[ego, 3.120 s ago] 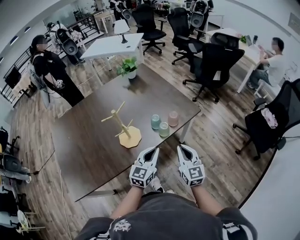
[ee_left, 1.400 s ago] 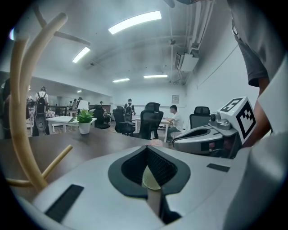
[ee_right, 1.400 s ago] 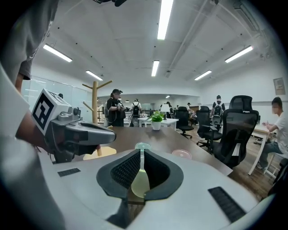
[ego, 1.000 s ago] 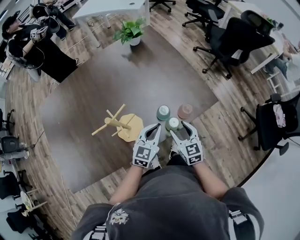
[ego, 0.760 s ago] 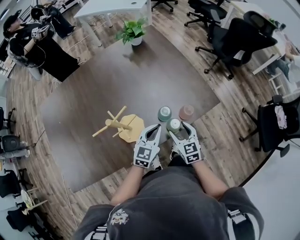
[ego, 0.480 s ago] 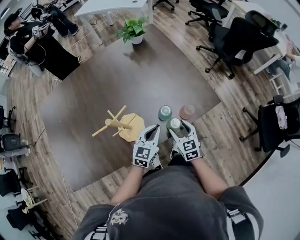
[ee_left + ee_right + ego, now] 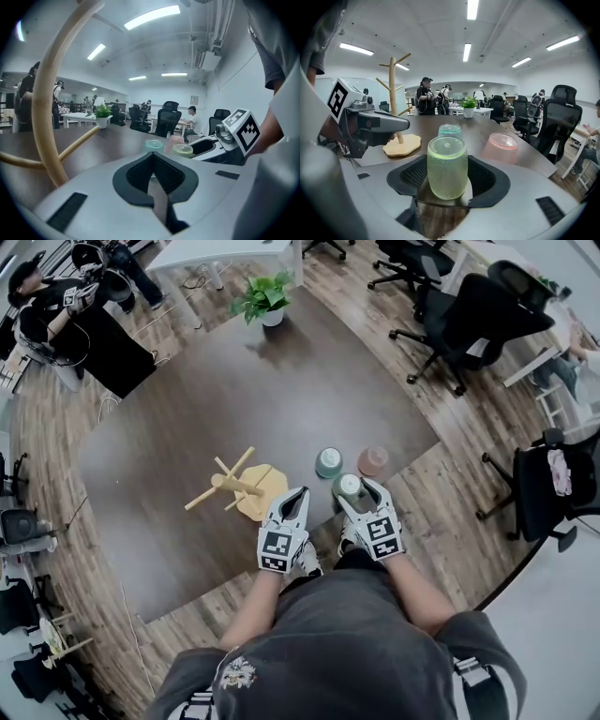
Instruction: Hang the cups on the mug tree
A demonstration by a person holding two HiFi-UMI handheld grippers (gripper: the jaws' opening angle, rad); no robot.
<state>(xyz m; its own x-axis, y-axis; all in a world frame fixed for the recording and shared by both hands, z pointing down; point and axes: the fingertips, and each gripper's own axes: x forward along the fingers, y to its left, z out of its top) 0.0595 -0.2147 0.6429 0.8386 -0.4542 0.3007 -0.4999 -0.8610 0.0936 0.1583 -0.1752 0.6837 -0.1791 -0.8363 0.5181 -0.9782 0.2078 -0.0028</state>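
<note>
Black-and-white square markers [image 7: 274, 550] sit on the right tongs [image 7: 357, 493] and left tongs [image 7: 296, 496]. The right, jaws just opening, stand apart around a translucent green plastic cup [image 7: 447, 166] on the dark wooden counter [image 7: 281, 390]; the left are closed, empty.

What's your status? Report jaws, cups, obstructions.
Left gripper jaws shut, empty. Right gripper jaws just been opening, green cup between, ungripped. Mug tree bare; teal cup, pink cup on table. Left gripper sits between cup and tree.

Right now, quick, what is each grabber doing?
Left gripper: closed, nothing between its jaws.
Right gripper: open, its jaws have just been opening wider; the translucent green cup stands between them, not squeezed.
</note>
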